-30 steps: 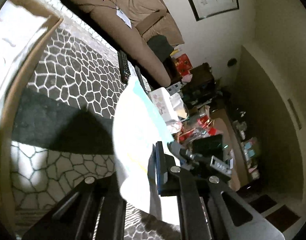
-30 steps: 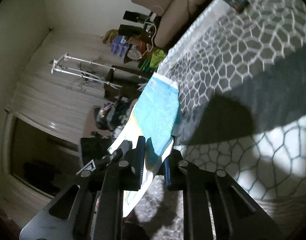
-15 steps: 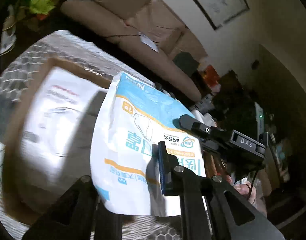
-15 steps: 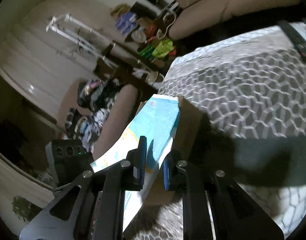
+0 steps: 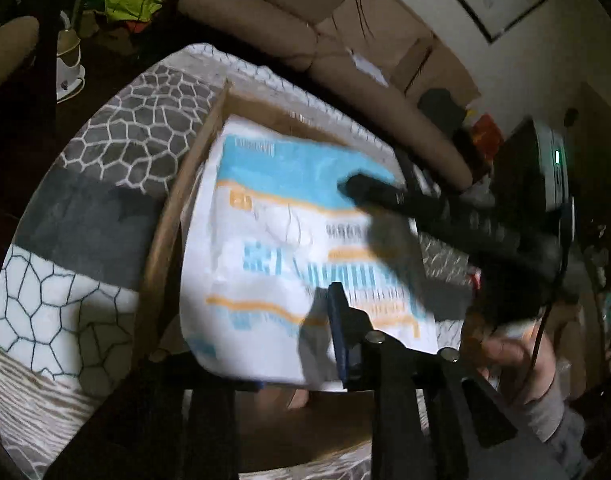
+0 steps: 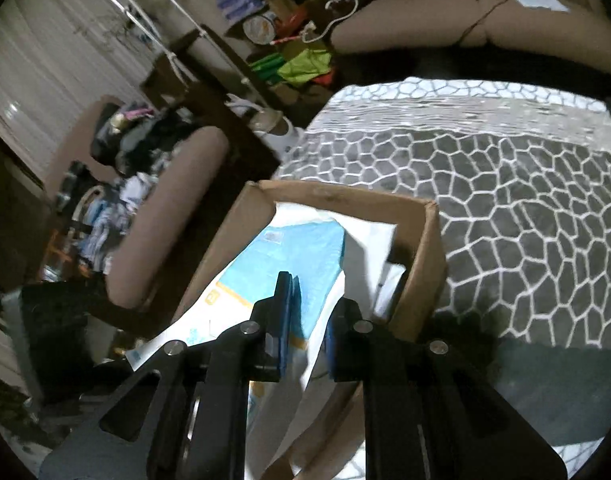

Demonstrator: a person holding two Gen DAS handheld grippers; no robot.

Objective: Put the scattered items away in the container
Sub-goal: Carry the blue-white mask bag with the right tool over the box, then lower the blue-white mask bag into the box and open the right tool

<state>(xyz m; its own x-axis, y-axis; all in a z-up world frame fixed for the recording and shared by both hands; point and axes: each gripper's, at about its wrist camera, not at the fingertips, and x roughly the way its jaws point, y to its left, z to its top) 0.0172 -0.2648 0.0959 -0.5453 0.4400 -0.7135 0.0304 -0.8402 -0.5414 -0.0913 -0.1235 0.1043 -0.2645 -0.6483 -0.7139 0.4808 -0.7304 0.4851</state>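
Observation:
A white and blue mask packet [image 5: 289, 240] lies slanted into an open cardboard box [image 5: 173, 220] on a patterned blanket. The jaws of my left gripper [image 5: 281, 360] are opening around the packet's near edge, and its right pad stands clear of the plastic. In the right wrist view the packet [image 6: 297, 252] runs from the box [image 6: 425, 264] back between the fingers of my right gripper [image 6: 309, 332], which is shut on its edge. That right gripper [image 5: 445, 216] also crosses the left wrist view as a black bar over the packet's blue top, held by a hand [image 5: 517, 360].
The box sits at the corner of the grey and white blanket [image 6: 525, 200]. A tan sofa [image 5: 305, 32] runs behind it. An armchair [image 6: 169, 208] piled with clothes stands beside the box, with a dark side table and floor clutter beyond.
Both grippers have carried the packet from over the blanket to the box, and it now lies tipped down into it. The left jaws have widened; the right ones have stayed shut.

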